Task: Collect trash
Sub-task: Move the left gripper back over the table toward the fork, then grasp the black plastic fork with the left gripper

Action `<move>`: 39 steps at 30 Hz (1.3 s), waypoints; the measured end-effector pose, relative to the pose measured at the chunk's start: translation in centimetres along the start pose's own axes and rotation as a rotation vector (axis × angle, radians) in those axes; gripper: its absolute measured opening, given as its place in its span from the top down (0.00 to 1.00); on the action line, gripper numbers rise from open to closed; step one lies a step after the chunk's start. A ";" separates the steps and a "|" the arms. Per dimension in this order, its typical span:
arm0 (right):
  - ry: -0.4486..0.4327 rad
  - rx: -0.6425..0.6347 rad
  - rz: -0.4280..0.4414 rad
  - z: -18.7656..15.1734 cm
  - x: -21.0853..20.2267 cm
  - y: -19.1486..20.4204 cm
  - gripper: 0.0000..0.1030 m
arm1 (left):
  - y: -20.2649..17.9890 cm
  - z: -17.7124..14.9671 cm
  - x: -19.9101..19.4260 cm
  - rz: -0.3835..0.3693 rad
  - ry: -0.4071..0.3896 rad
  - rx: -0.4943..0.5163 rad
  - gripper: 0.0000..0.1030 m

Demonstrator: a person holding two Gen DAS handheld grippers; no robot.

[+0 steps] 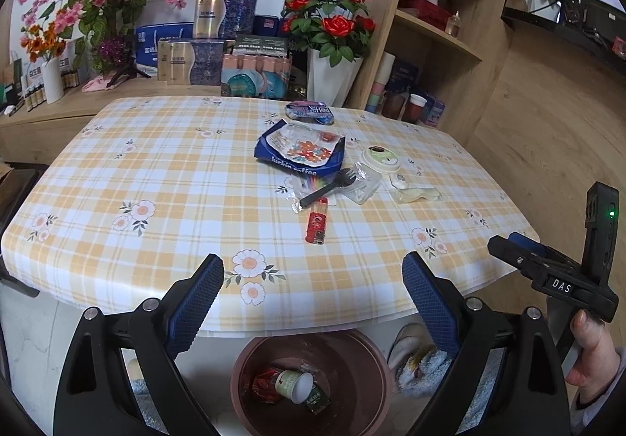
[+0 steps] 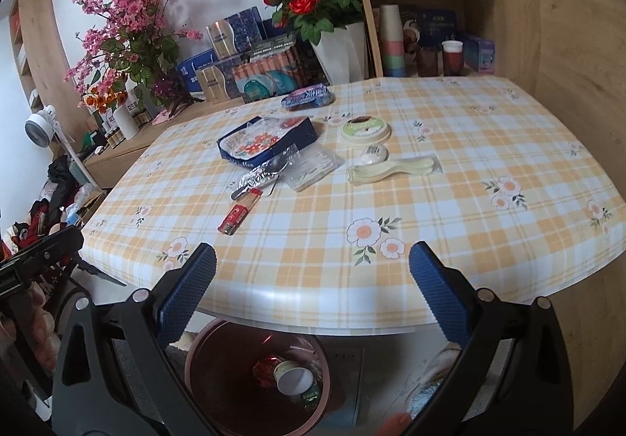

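Grippers, left (image 1: 313, 291) and right (image 2: 313, 279), gape; only right view shows fan (image 2: 39, 131).

Left tool (image 1: 313, 303), right tool (image 2: 312, 293) agape

Wrappers (image 1: 301, 148), fork (image 1: 328, 186), lighter (image 1: 316, 225) lie clustered mid-table; bin (image 1: 242, 377) perhaps part-filled.
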State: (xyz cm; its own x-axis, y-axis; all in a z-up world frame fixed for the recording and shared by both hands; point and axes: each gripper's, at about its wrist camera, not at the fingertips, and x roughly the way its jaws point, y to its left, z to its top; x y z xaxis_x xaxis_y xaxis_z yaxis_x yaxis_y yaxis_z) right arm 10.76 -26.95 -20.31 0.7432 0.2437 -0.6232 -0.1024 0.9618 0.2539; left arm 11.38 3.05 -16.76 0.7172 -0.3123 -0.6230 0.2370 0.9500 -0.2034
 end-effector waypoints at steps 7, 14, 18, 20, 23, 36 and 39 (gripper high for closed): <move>0.053 0.009 -0.010 -0.1 2.3 -1.5 0.06 | -1.6 0.2 3.8 -0.044 0.063 0.056 0.19; 0.097 0.017 -0.066 0.8 5.4 -3.7 0.06 | -2.9 2.6 9.4 -0.078 0.112 0.150 0.29; 0.117 0.015 -0.073 1.6 7.6 -4.9 0.06 | -2.6 4.9 14.3 -0.075 0.158 0.220 0.37; 0.128 0.016 -0.070 2.0 8.5 -5.5 0.06 | -1.9 6.0 16.9 -0.078 0.193 0.219 0.44; 0.146 0.027 -0.057 2.7 10.1 -6.4 0.06 | -1.2 7.3 20.0 -0.128 0.228 0.219 0.45; 0.188 0.006 -0.056 4.3 13.9 -7.2 0.06 | -2.0 7.9 27.6 -0.102 0.372 0.388 0.45; 0.206 -0.026 -0.034 4.5 14.3 -7.1 0.06 | -2.3 7.9 27.4 -0.083 0.356 0.414 0.72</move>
State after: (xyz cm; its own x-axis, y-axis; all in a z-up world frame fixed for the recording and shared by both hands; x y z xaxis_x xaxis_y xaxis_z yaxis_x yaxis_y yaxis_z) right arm 25.04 -30.90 -27.68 0.5957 0.2287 -0.7699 -0.0982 0.9721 0.2128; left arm 35.66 -7.68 -27.40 0.4358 -0.2981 -0.8493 0.5728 0.8196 0.0062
